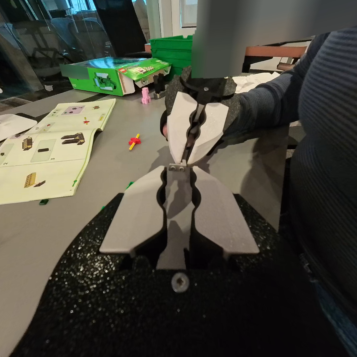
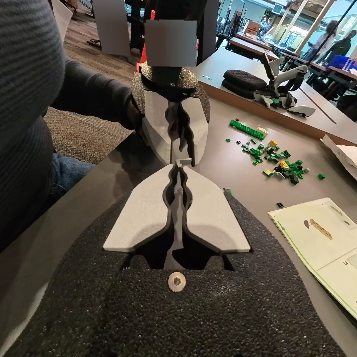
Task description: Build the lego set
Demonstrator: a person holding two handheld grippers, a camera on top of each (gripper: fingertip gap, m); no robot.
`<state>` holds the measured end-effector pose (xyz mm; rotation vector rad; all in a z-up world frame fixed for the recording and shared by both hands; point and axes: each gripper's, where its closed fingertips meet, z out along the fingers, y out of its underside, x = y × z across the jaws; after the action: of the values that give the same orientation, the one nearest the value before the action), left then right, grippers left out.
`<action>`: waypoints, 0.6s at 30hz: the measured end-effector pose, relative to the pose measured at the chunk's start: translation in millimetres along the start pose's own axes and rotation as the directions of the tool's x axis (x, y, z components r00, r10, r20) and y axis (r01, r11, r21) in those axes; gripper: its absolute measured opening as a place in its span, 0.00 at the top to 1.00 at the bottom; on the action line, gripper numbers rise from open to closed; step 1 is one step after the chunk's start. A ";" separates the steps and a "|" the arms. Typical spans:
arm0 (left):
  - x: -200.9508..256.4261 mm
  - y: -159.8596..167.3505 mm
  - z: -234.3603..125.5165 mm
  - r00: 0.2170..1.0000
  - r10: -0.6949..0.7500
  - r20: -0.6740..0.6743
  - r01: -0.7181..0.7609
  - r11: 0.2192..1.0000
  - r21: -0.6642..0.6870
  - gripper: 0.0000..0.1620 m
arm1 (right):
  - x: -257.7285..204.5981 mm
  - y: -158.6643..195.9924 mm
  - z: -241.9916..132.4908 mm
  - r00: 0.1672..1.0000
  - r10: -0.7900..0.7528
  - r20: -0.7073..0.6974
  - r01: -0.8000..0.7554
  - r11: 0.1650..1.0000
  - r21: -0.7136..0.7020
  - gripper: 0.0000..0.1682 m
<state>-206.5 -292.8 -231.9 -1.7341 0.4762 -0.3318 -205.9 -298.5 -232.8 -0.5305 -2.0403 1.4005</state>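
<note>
Both grippers meet tip to tip above the grey table (image 1: 48, 241). My left gripper (image 1: 178, 171) is shut on a small grey plate (image 1: 176, 168) with two studs showing. My right gripper (image 2: 178, 168) is shut on a small thin grey piece (image 2: 179, 167). That piece touches the plate's edge (image 2: 184, 161). In the left wrist view the right gripper (image 1: 184, 161) comes down from above. In the right wrist view the left gripper (image 2: 182, 163) faces me. Loose green, grey and yellow bricks (image 2: 274, 156) lie on the table to the right, beside a long green plate (image 2: 246, 129).
An open instruction booklet (image 1: 48, 150) lies at the left. Behind it are a green set box (image 1: 108, 77), a pink figure (image 1: 145, 95), a small black build (image 1: 159, 85) and green bins (image 1: 170, 50). A red piece on a yellow axle (image 1: 134, 141) lies near the grippers. The person's sleeve (image 1: 270, 104) is at the right.
</note>
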 end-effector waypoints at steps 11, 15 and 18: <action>-1.4 1.0 0.4 0.997 0.076 0.023 -0.075 0.997 -0.008 0.90 | 0.0 1.8 -0.3 1.000 0.019 -0.008 -0.019 1.000 0.004 0.98; -9.6 6.3 -3.4 0.993 0.106 0.059 -0.103 0.993 -0.051 0.91 | 30.4 33.5 -8.8 0.968 0.201 -0.149 -0.224 0.962 -0.154 0.92; -15.1 11.6 -5.9 0.988 0.138 0.074 -0.130 0.987 -0.094 0.91 | 38.0 58.5 -10.3 0.934 0.297 -0.201 -0.346 0.891 -0.292 0.90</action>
<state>-224.0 -292.5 -241.4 -1.7845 0.5532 -0.1457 -227.6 -246.5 -275.1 -1.1293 -2.1359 1.1576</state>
